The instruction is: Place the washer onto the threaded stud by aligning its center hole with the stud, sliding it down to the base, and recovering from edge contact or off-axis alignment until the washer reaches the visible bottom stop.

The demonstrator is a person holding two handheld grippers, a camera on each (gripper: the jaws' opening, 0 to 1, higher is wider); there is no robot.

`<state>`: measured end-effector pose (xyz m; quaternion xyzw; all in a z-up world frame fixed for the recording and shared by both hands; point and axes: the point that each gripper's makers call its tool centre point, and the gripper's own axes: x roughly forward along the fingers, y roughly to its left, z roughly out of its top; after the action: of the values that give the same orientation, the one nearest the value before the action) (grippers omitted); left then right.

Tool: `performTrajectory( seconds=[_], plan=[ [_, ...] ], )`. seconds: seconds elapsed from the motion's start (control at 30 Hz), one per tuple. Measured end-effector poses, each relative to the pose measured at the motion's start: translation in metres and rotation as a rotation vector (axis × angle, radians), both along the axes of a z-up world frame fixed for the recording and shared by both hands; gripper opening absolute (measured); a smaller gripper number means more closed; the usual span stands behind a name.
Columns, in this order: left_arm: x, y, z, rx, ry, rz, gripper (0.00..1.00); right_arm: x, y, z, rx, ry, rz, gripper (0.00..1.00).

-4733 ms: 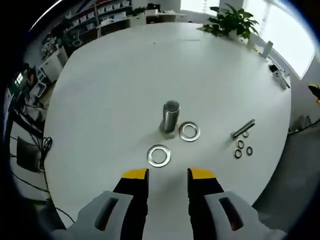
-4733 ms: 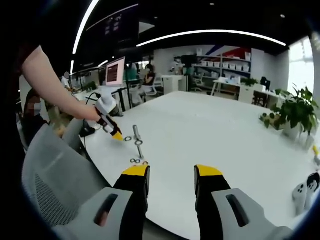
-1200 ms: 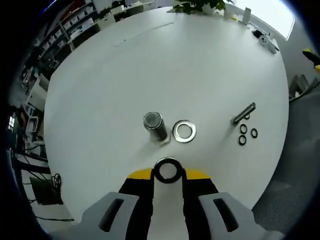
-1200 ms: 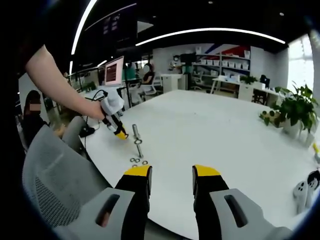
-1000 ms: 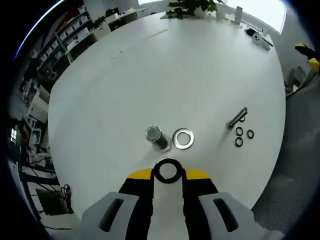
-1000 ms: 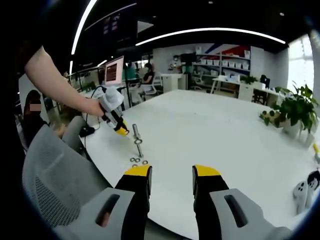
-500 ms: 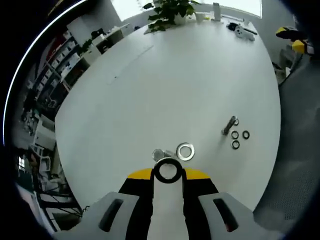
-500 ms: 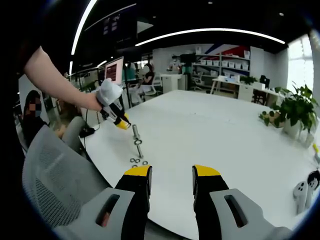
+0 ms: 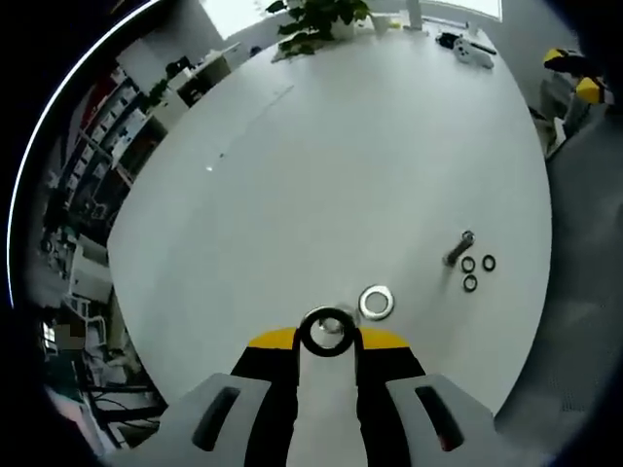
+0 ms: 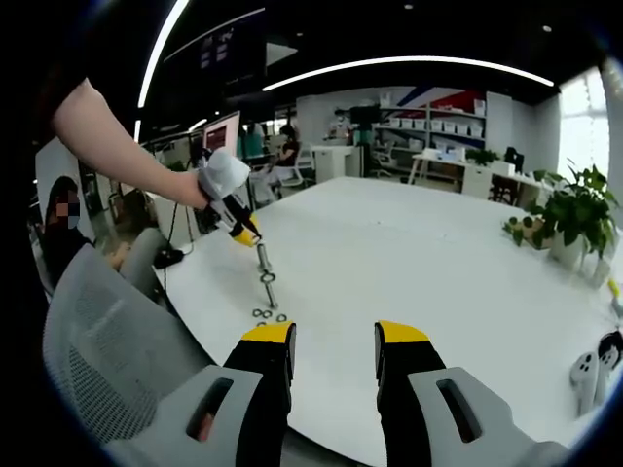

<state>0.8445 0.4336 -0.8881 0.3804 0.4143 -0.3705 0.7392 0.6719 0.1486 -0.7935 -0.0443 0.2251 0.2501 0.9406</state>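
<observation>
In the left gripper view my left gripper (image 9: 327, 339) is shut on a steel washer (image 9: 304, 330), held flat between the yellow-tipped jaws. The top of the upright threaded stud (image 9: 332, 325) shows through the washer's hole, lower down on the white table (image 9: 321, 165). A second washer (image 9: 376, 302) lies flat just right of the stud. From the right gripper view, the left gripper (image 10: 245, 233), in a person's hand, hovers just above the stud (image 10: 262, 255). My right gripper (image 10: 334, 337) is open and holds nothing, well back at the table's near edge.
A loose bolt (image 9: 458, 248) and three small rings (image 9: 470, 282) lie right of the stud. A potted plant (image 9: 316, 16) and a white controller (image 9: 473, 50) sit at the far edge. A grey chair (image 10: 107, 360) stands by the table; shelves and desks fill the room behind.
The left gripper, still shut on the washer, has risen and moved over the stud, which now shows through the washer's hole. The right gripper has stayed put.
</observation>
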Motion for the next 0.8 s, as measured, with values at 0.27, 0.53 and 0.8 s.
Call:
performTrajectory(
  seconds=[0.27,0.53,0.8],
  plan=[
    [0.007,0.000,-0.003,0.009,0.025,0.016,0.19,0.000,-0.001,0.000,-0.001,-0.004,-0.005,0.35],
    [0.004,-0.004,-0.010,0.030,0.055,0.000,0.19,0.001,-0.001,0.001,-0.002,-0.007,-0.005,0.35],
    [0.004,-0.005,-0.018,0.029,0.097,0.000,0.19,0.001,-0.001,0.001,-0.003,-0.005,-0.006,0.35]
  ],
)
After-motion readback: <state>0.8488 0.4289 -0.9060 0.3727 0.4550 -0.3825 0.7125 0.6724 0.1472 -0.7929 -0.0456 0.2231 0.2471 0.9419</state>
